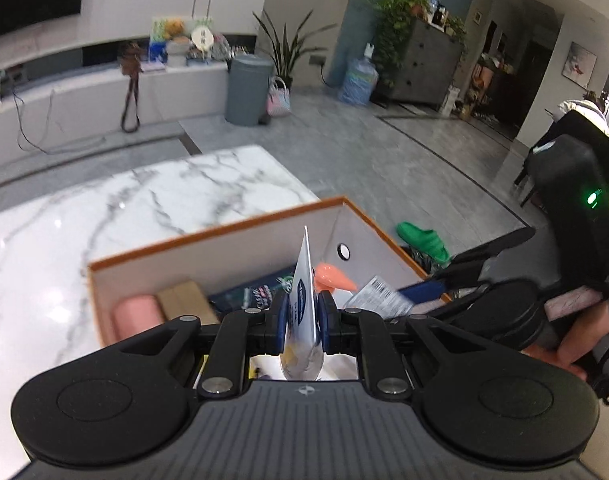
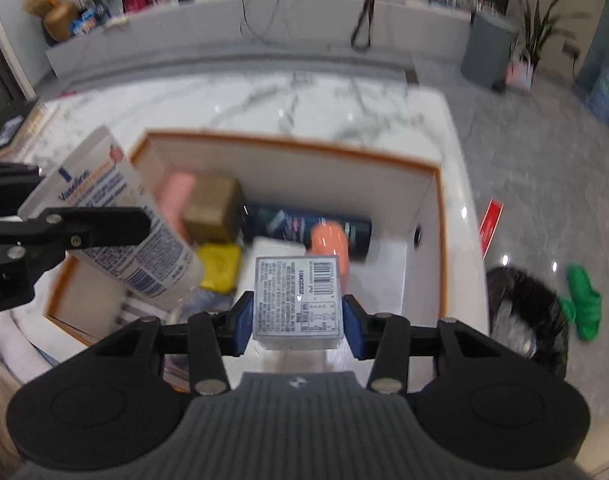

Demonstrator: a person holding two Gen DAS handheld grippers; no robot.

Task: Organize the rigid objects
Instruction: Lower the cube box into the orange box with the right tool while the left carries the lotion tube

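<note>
Box: white cardboard box with an orange rim (image 2: 435,216) sits on the marble table (image 1: 104,208), open at the top, under both grippers.
Box contents: pink roll (image 2: 176,194), brown block (image 2: 214,210), yellow block (image 2: 220,266), dark printed bottle lying flat (image 2: 300,226), orange capsule-shaped item (image 2: 330,244).
Left gripper (image 1: 300,322): clenched on a white Vaseline tube (image 1: 304,304), held edge-on above the box's near side; in the right wrist view the tube (image 2: 116,220) tilts with its crimped end up and its cap end low over the box's left part.
Right gripper (image 2: 298,320): blue pads (image 2: 244,322) pressed against both sides of a clear-wrapped rectangular pack with a barcode label (image 2: 298,300), held above the box's near edge.
Floor: green slipper (image 2: 584,300) beside a black bag (image 2: 524,316), right of the table.
</note>
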